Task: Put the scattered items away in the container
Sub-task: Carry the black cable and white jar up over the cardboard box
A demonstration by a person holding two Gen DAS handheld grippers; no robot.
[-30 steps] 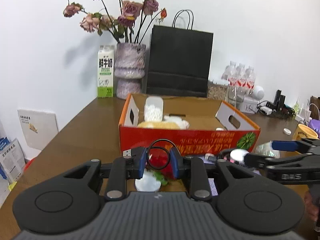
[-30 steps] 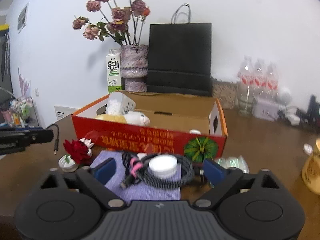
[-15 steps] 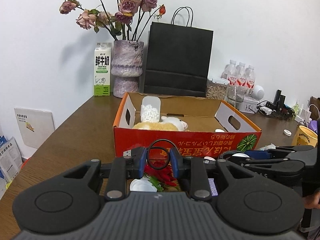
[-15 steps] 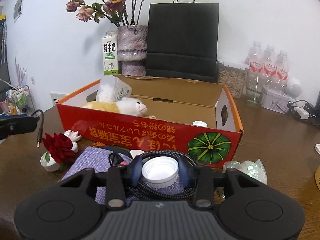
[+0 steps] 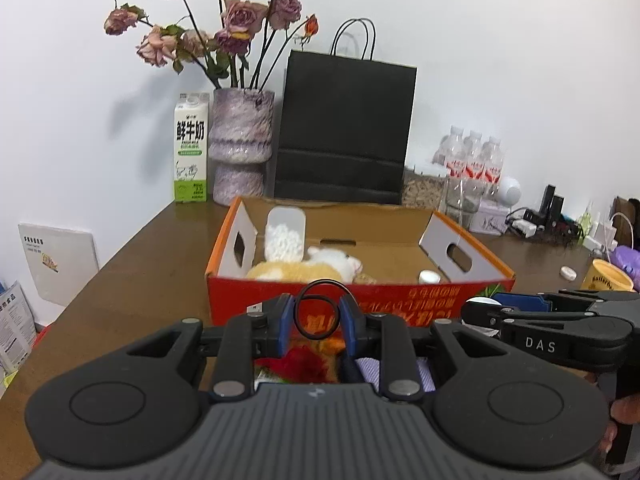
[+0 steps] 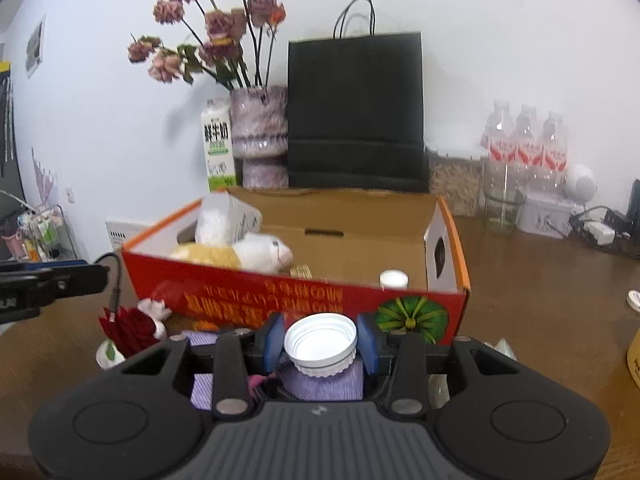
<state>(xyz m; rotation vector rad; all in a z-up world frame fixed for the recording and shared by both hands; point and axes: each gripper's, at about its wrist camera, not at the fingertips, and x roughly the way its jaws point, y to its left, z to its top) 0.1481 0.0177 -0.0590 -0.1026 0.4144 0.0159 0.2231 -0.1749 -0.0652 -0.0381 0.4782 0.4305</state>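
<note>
The container is an open orange cardboard box (image 5: 360, 308) (image 6: 296, 296) on the brown table. It holds a plush toy (image 6: 248, 254), a clear tub of white bits (image 5: 285, 234) and a small white jar (image 6: 393, 279). My left gripper (image 5: 316, 316) is shut on a black cable loop (image 5: 318, 312), held in front of the box's near wall. My right gripper (image 6: 321, 340) is shut on a white screw lid (image 6: 320, 340), held above a purple cloth (image 6: 320, 380). A red rose ornament (image 6: 128, 328) lies left of the cloth.
Behind the box stand a milk carton (image 5: 191, 148), a purple vase of dried roses (image 5: 242, 144) and a black paper bag (image 5: 344, 132). Water bottles (image 6: 528, 148), chargers and a yellow mug (image 5: 610, 276) sit at the right.
Both grippers have risen from the table. The right gripper closed on the white lid and lifted it off the cloth; the left has lifted the cable loop higher toward the box.
</note>
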